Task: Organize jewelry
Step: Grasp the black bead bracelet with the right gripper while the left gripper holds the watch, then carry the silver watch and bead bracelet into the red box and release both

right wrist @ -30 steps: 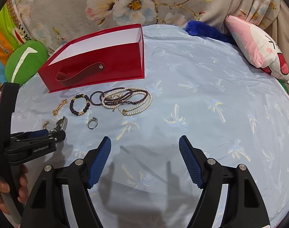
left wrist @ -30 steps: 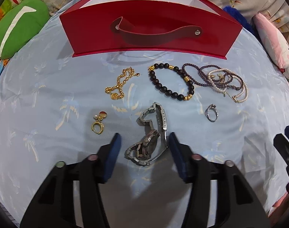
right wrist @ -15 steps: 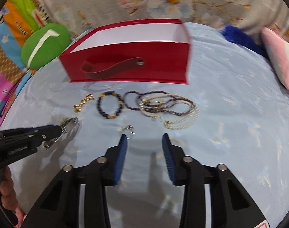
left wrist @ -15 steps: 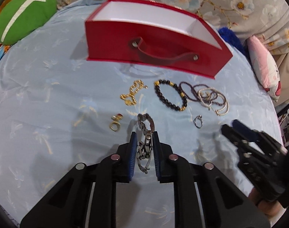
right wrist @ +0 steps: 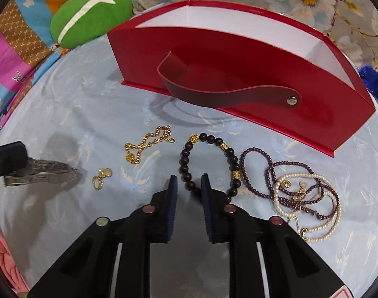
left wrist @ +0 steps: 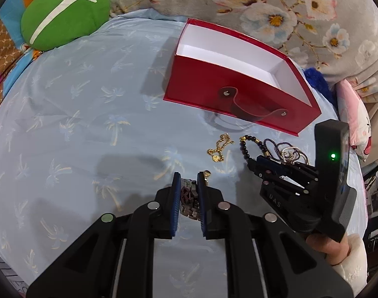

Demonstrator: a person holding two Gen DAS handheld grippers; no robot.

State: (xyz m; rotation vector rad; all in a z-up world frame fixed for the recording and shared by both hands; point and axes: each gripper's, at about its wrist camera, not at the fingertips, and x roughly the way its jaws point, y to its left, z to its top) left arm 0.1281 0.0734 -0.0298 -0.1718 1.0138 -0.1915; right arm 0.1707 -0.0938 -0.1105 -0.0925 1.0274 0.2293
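right now your left gripper point(left wrist: 189, 182) is clamping the silver watch point(left wrist: 189, 198), its jaws still closing the last little bit on the metal band, which is showing between the blue pads. in the right wrist view the watch point(right wrist: 39, 171) is sticking out of that gripper, in front of the red box point(right wrist: 238, 74) and off past its left end. your right gripper point(right wrist: 188, 188) is closing too, jaws nearly together, and the dark bead bracelet point(right wrist: 208, 164) is running through the narrow gap between them; you cannot tell from these views whether the pads are pressing on the beads yet. that bracelet is lying on the blue cloth point(right wrist: 89, 114) just in front of the red box. the gold chain point(right wrist: 146, 144) is sitting in front of the box toward its left end, the small gold ring point(right wrist: 100, 177) further out from it. the purple and pearl necklaces point(right wrist: 305, 193) are tangled together in front of the box's right end. the box is standing open, its inside white.
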